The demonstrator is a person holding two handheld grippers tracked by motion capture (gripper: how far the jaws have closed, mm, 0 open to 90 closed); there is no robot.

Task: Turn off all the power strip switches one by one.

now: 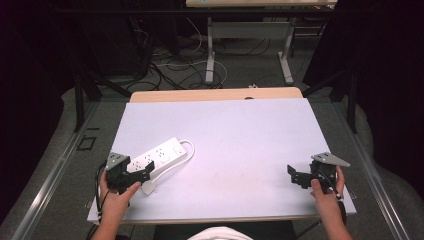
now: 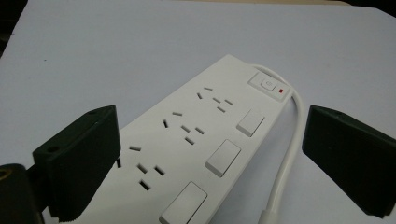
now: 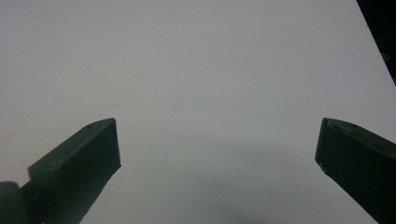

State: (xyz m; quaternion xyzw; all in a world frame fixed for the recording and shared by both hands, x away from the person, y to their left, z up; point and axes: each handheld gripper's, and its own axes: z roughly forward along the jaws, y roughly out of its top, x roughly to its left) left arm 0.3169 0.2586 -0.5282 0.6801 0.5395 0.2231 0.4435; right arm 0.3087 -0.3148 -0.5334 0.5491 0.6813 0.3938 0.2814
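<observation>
A white power strip (image 1: 157,156) lies at an angle on the left of the white table top (image 1: 240,135). Its white cable (image 1: 189,150) loops round the far end, and a white plug (image 1: 148,188) rests by the near end. My left gripper (image 1: 141,173) hovers at the strip's near end. In the left gripper view the strip (image 2: 205,116), with several sockets, rocker switches and a red light, lies between the wide-apart jaws of the open gripper (image 2: 210,126), untouched. My right gripper (image 1: 296,175) is open at the table's front right, over the bare surface (image 3: 217,135).
A wooden edge (image 1: 215,94) shows behind the white top. Beyond it, cables (image 1: 170,70) lie on the floor around the white legs (image 1: 210,50) of another desk. Dark frame posts (image 1: 79,100) stand on both sides.
</observation>
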